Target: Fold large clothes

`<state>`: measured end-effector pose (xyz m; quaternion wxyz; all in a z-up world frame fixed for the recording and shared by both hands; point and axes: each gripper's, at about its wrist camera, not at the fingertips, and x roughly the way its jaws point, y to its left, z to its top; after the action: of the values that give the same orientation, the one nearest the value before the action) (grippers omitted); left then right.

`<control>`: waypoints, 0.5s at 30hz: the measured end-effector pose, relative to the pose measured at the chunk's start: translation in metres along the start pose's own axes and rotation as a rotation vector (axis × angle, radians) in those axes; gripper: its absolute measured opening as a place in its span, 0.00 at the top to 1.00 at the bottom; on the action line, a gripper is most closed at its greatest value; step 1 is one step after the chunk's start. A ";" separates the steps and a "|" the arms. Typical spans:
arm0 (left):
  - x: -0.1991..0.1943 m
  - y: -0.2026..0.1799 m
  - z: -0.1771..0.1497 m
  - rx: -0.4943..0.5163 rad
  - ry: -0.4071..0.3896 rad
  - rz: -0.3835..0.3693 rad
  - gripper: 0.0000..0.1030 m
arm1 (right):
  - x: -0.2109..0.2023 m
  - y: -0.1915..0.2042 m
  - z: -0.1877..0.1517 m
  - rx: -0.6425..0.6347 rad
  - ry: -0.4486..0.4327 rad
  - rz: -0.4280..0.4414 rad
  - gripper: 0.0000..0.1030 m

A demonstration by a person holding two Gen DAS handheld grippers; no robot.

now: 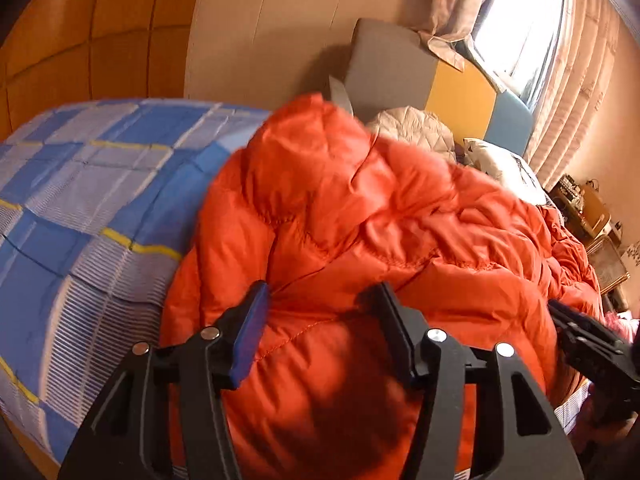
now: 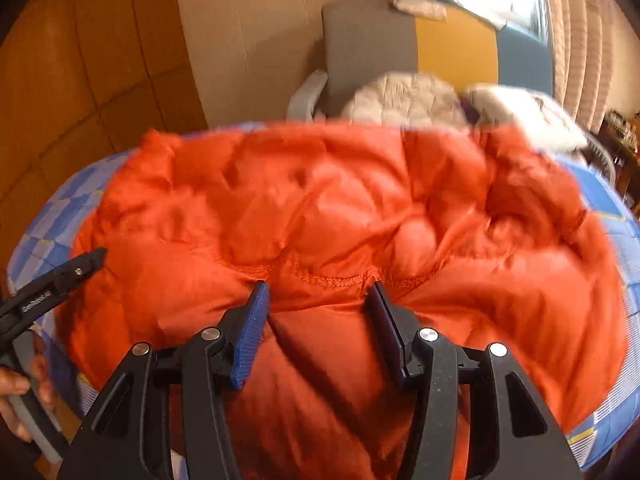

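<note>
Orange jacket (image 2: pixel 320 208) on blue checked bedspread (image 1: pixel 80 184); curtained window (image 1: pixel 516 28).

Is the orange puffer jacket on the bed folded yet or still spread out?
Still spread: the orange puffer jacket lies rumpled across the checked bedspread, no neat fold visible.

wall (image 1: pixel 260 20): tan | headboard (image 2: pixel 454 46): grey-yellow-blue | window (image 1: pixel 516 20): bright, curtained | bedsheet (image 1: pixel 80 184): blue check

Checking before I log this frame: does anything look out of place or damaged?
Nothing damaged. The orange puffer jacket lies rumpled, not flat, on the checked blue bedsheet, with both grippers open over it.
</note>
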<state>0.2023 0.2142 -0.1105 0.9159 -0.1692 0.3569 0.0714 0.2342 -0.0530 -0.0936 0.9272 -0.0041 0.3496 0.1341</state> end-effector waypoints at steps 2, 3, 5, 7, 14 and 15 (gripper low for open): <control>0.009 0.003 -0.002 -0.012 0.010 -0.008 0.48 | 0.013 -0.004 -0.004 -0.013 0.015 -0.005 0.50; 0.013 0.004 -0.003 -0.027 0.019 -0.018 0.48 | 0.020 -0.004 -0.005 -0.018 0.024 -0.013 0.50; 0.017 0.001 -0.006 -0.009 0.026 0.002 0.48 | 0.024 -0.005 -0.006 -0.008 0.031 -0.014 0.50; 0.013 -0.002 -0.002 -0.028 0.040 0.021 0.49 | 0.022 -0.005 -0.006 -0.014 0.042 -0.021 0.50; -0.028 -0.048 0.005 0.042 -0.075 -0.012 0.39 | -0.028 -0.001 0.002 -0.049 -0.028 -0.064 0.44; -0.029 -0.059 0.005 0.063 -0.081 -0.031 0.39 | -0.035 -0.001 0.001 -0.051 -0.045 -0.078 0.41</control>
<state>0.1990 0.1611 -0.0723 0.9354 -0.1429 0.3191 0.0528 0.2105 -0.0626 -0.0702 0.9390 -0.0383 0.3246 0.1067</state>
